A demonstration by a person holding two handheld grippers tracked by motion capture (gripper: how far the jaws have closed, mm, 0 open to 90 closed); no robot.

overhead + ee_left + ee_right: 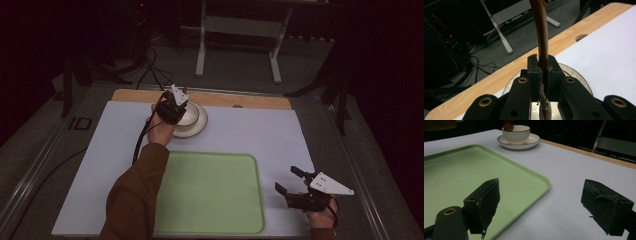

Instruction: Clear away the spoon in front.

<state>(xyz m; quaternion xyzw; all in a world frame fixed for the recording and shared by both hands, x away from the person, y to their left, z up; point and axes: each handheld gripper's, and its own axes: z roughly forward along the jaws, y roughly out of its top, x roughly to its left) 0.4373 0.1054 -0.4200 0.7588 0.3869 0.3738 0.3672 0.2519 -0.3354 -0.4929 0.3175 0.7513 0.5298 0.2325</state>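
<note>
A white bowl (191, 116) with a dark rim sits on a white saucer (201, 128) at the back of the table. My left gripper (181, 106) is at the bowl's left side. In the left gripper view my left gripper (543, 71) is shut on the bowl's brown rim (542, 30), with the saucer (579, 75) beneath. My right gripper (287, 179) hovers open near the front right, beside the green tray (210, 192). In the right gripper view my right gripper (544, 195) holds nothing; the tray (461, 172) lies ahead to the left, and the bowl (517, 133) and saucer (532, 140) stand far off.
A pale blue mat (260, 135) covers the table, with a wooden strip (250, 101) and a round hole (238, 106) along its far edge. A metal stand (237, 30) is on the floor beyond. Cables (150, 70) trail off at the back left.
</note>
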